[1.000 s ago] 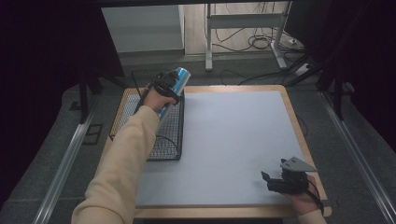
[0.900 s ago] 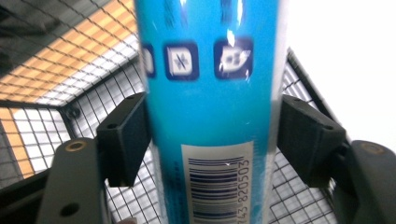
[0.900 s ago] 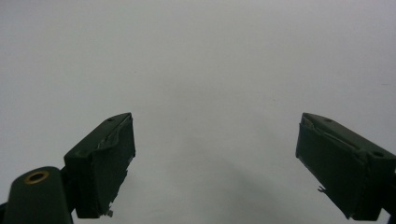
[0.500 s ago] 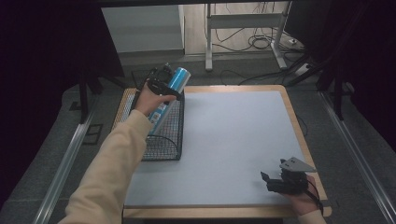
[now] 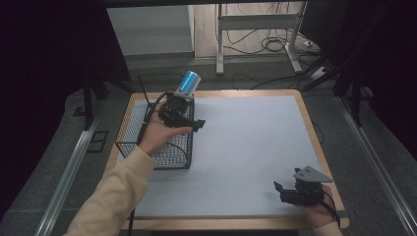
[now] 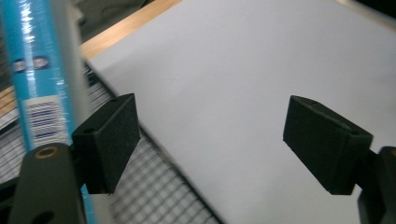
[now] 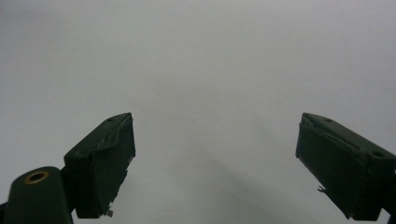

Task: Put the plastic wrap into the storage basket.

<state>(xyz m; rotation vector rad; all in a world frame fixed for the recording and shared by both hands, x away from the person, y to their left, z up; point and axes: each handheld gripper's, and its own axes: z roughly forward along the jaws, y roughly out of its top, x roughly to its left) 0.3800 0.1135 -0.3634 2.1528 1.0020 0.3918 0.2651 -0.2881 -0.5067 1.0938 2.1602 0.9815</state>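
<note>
wide grey-white mat (image 5: pixel 246 157) over most of the wooden table (image 5: pixel 307 123), bare across its middle and right, with a thin strip of wood showing along the far and right edges. black wire basket (image 5: pixel 157 140) on the table's left end, just beside the mat's left edge; far wall partly masked by the left hand (image 5: pixel 157 130) and its gripper. blue tube (image 5: pixel 188 82) standing in the basket's far right corner, lower part hidden behind the left gripper (image 5: pixel 189 122) in the high view; cut off top and bottom in the left gripper view, barcode label visible, small print too blurred to read. left gripper held above the basket's right wall, pads spread wide with nothing between, tube just beside the left-hand pad (image 6: pixel 109 140). right gripper (image 5: pixel 282 192) low at the mat's near right corner, close to the table's near edge, jaws spread wide over bare mat, gripping nothing; right hand (image 5: pixel 317 211) partly cut off at the bottom of the high view.
</note>
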